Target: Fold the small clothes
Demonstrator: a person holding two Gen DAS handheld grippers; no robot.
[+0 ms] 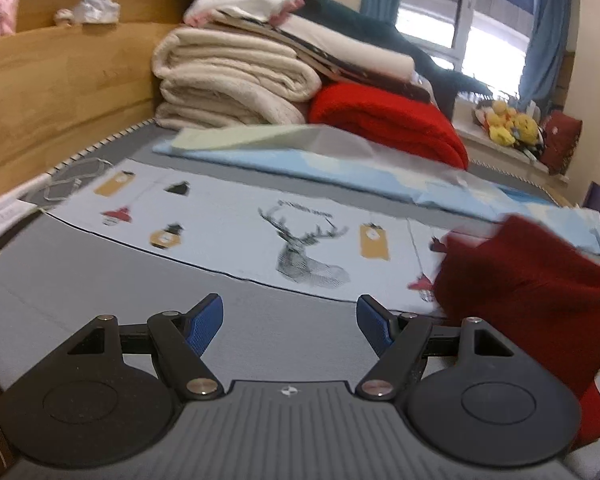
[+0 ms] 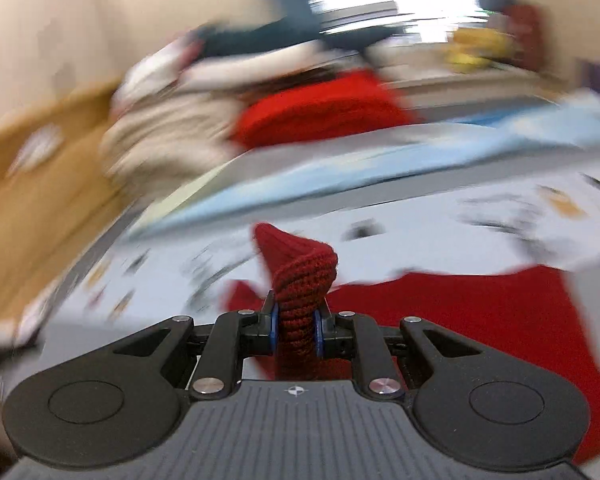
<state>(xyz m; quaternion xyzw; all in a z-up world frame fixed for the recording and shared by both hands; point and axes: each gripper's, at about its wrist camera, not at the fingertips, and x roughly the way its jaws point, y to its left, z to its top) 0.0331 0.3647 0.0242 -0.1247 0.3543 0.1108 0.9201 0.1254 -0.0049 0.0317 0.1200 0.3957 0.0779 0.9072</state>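
Observation:
A dark red knitted garment (image 1: 536,296) lies on the grey bed at the right of the left wrist view, partly lifted. My left gripper (image 1: 290,322) is open and empty, low over the grey mattress (image 1: 100,292), to the left of the garment. My right gripper (image 2: 297,330) is shut on a bunched fold of the same red knit (image 2: 296,276), which sticks up between the blue pads; the rest of the garment (image 2: 480,320) spreads out to the right. The right wrist view is blurred by motion.
A white printed cloth with a deer (image 1: 308,248) lies flat across the bed. Behind it are a light blue sheet (image 1: 340,168), a stack of cream blankets (image 1: 228,76), a bright red blanket (image 1: 388,120) and a wooden headboard (image 1: 52,80). Yellow plush toys (image 1: 508,122) sit by the window.

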